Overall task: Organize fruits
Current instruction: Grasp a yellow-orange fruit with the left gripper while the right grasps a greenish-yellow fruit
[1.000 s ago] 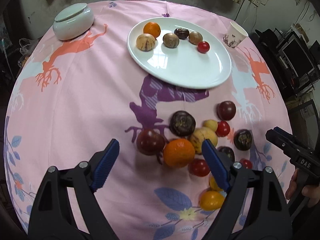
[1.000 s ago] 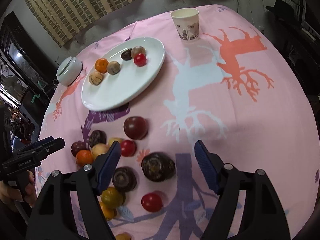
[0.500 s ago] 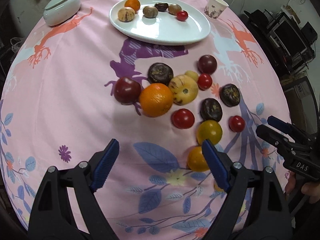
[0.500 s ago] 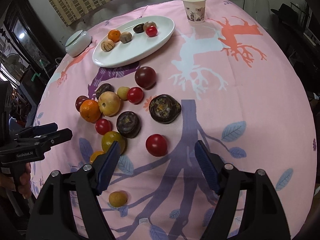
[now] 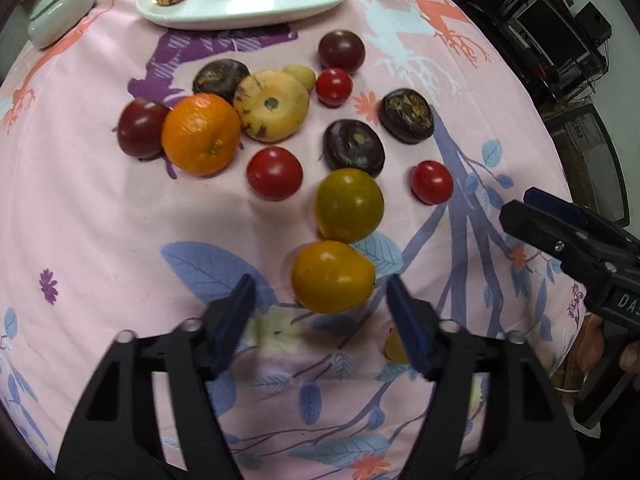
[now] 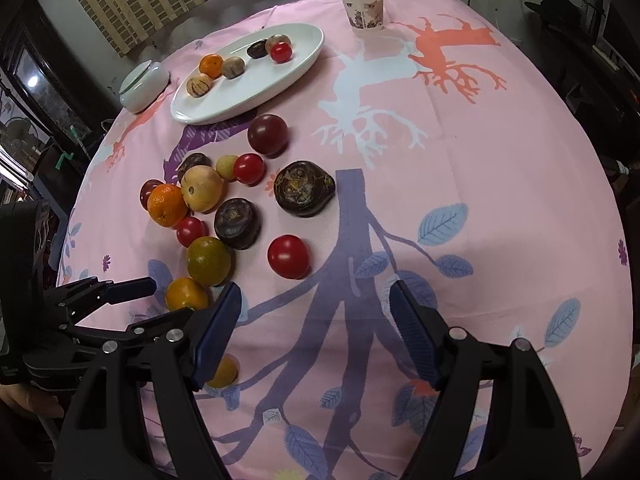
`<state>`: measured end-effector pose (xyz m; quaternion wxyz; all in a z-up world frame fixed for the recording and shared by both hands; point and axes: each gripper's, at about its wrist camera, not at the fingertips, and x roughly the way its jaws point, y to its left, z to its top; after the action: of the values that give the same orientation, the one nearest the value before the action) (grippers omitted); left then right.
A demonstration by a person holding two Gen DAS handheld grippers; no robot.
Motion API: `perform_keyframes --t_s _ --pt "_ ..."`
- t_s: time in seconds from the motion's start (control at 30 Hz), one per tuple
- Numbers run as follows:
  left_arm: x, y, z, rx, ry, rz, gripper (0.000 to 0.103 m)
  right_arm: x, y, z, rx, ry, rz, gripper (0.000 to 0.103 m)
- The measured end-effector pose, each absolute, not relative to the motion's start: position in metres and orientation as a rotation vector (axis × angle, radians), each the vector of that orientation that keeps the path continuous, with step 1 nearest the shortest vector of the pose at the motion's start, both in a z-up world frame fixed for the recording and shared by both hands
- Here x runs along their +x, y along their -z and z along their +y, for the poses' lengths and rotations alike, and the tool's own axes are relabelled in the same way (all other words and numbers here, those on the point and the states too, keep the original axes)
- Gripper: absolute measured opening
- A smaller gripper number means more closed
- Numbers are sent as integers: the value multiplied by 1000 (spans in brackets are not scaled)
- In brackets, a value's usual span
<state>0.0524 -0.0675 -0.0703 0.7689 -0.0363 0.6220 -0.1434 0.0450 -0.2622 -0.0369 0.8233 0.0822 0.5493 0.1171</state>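
Note:
Several loose fruits lie on the pink tablecloth: an orange, a pale melon-like fruit, red tomatoes, dark purple fruits, a green-yellow tomato and a yellow-orange tomato. A white oval plate at the far side holds several fruits. My left gripper is open, with the yellow-orange tomato just ahead of its fingertips; it also shows in the right wrist view. My right gripper is open and empty, near the table's front, with a red tomato ahead.
A paper cup stands at the far side. A white lidded bowl sits left of the plate. A small yellow fruit lies near the front edge. Dark furniture and equipment stand beyond the table's right side.
Both grippers have pulled back toward the table's front. The left gripper has then come down close to the yellow-orange tomato. Both stay open.

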Motion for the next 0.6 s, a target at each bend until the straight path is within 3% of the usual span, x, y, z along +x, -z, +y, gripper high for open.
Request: perform_keyframes --t_s 0.1,0.6 --pt "53 77 -68 -96 320 1355 44 45 38 -266 189 -244 1171 77" --pt "46 52 -12 -91 222 1245 43 52 53 -205 218 -428 1238 77"
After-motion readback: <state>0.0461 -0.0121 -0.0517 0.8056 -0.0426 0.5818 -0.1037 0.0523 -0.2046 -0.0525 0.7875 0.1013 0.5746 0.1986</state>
